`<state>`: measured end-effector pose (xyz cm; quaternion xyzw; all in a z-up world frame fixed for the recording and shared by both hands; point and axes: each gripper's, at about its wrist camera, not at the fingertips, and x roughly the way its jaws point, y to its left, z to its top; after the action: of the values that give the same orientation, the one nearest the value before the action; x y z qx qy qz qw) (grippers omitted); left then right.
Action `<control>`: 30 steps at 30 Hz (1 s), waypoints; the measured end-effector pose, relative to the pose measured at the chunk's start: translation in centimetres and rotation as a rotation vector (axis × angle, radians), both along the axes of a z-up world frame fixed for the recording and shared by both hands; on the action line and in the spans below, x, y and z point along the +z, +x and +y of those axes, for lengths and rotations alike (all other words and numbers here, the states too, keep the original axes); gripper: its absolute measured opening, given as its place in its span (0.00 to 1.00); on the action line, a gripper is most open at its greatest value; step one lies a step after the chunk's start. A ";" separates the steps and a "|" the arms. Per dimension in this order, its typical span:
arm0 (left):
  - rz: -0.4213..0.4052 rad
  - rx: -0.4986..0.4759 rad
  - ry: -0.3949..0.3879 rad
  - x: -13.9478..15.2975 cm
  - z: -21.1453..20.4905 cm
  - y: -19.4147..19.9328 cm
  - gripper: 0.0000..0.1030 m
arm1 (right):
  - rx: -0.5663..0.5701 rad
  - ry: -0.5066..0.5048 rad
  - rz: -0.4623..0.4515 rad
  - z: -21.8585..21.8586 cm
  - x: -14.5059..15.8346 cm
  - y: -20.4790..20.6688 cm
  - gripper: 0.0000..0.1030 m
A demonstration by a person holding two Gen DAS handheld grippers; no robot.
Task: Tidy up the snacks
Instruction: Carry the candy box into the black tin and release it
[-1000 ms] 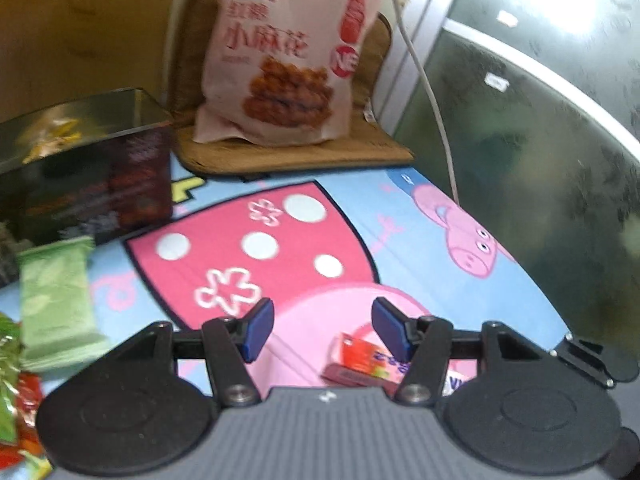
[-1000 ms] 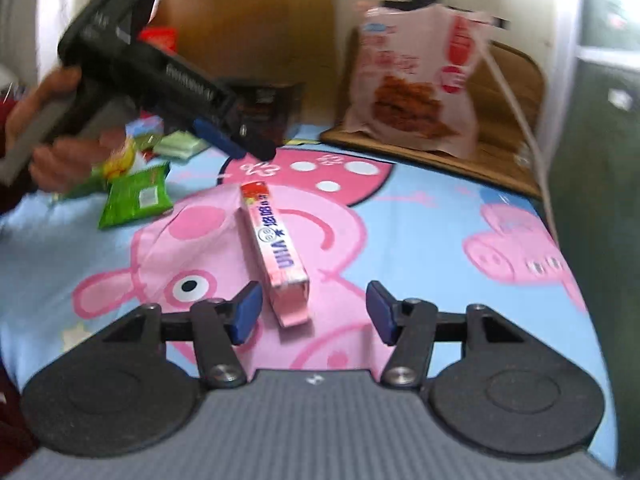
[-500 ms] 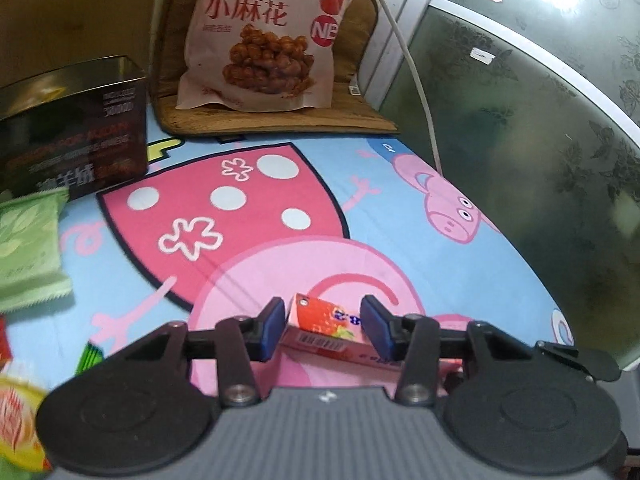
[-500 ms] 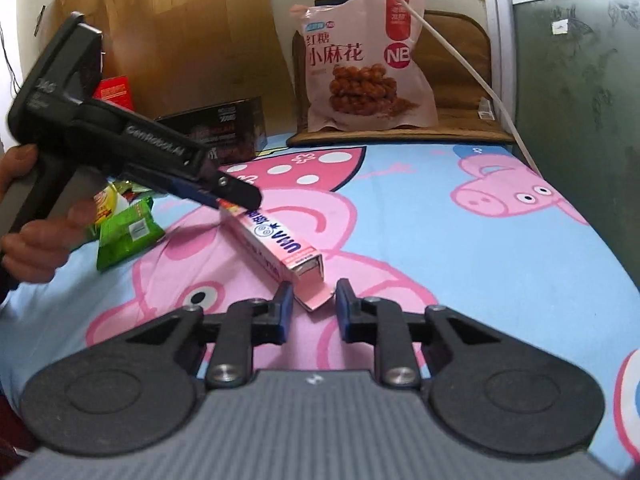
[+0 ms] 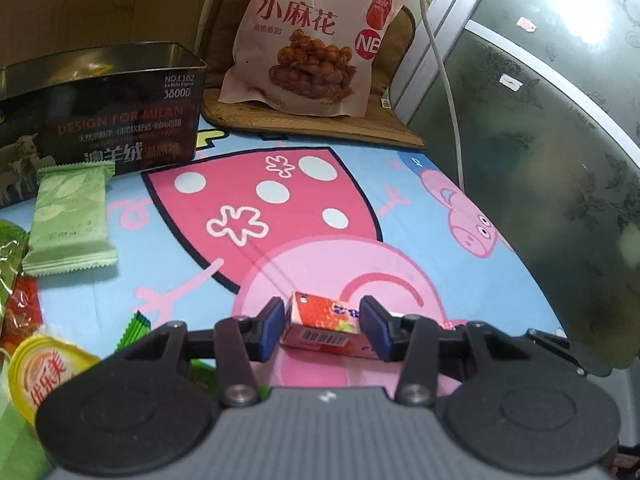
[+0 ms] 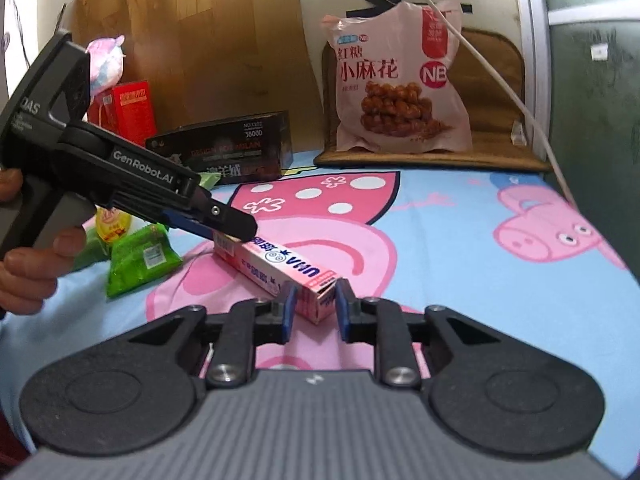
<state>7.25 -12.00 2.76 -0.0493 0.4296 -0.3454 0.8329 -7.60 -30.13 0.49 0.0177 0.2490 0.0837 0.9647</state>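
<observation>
Snacks lie loose over the Peppa Pig sheet (image 5: 400, 208), and the one I am working on is the UHA candy box (image 6: 280, 266), near the middle of the pink print.

The brown-sugar twist bag (image 5: 308, 36) leans upright on a mat at the far edge. The open black tin (image 5: 100, 120) stands far left, which I judge to be where things should go. A green wafer packet (image 5: 70, 220) lies just in front of the tin. A yellow-lidded cup (image 5: 44, 372) and other wrappers sit at the near left.

A second ago both claws were wide open and short of the box. Now each has an end of it. My right claw (image 6: 315, 307) has narrowed onto the near end, pads against both sides. My left claw (image 5: 323, 330) has drawn in around the far end, but a sliver of gap shows beside one pad, so I judge it not yet pinching. That means the box is nearly secured for a two-ended lift.

It is a long, slim pink carton with a strawberry picture and a barcode on one end. A flap at the near end looks loose. It rests on the sheet.
</observation>
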 end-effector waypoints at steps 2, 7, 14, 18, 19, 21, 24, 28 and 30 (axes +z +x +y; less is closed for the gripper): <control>0.009 -0.003 -0.006 -0.1 0.1 0.1 0.41 | -0.009 0.019 0.003 -0.4 -0.1 -0.3 0.33; -0.011 -0.016 0.010 0.0 -0.1 -0.3 0.41 | -0.037 0.038 0.029 -1.1 -0.6 -0.8 0.35; -0.055 0.001 0.012 0.8 0.4 -1.0 0.41 | -0.021 0.044 0.014 -0.2 0.0 0.6 0.27; -0.117 0.047 -0.022 3.1 2.0 0.0 0.40 | 0.019 0.038 -0.050 0.5 1.8 2.1 0.27; -0.147 0.072 -0.025 3.8 2.5 0.3 0.40 | 0.033 0.031 -0.068 0.8 2.4 2.7 0.27; -0.200 0.124 -0.027 5.3 3.7 1.4 0.41 | 0.068 0.024 -0.111 1.6 3.7 4.8 0.27; -0.241 0.219 -0.036 7.2 5.7 3.8 0.41 | 0.127 0.028 -0.166 3.1 5.2 8.8 0.27; -0.264 0.352 -0.022 8.6 8.1 8.2 0.41 | 0.202 0.029 -0.204 5.5 6.4 14.9 0.26; -0.267 0.401 0.003 8.4 8.7 10.4 0.41 | 0.224 0.007 -0.208 6.9 6.5 17.7 0.26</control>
<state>17.66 -3.27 11.15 -0.0864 0.2976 -0.1760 0.9343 10.14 -23.27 6.95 -0.0156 0.1479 0.1932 0.9698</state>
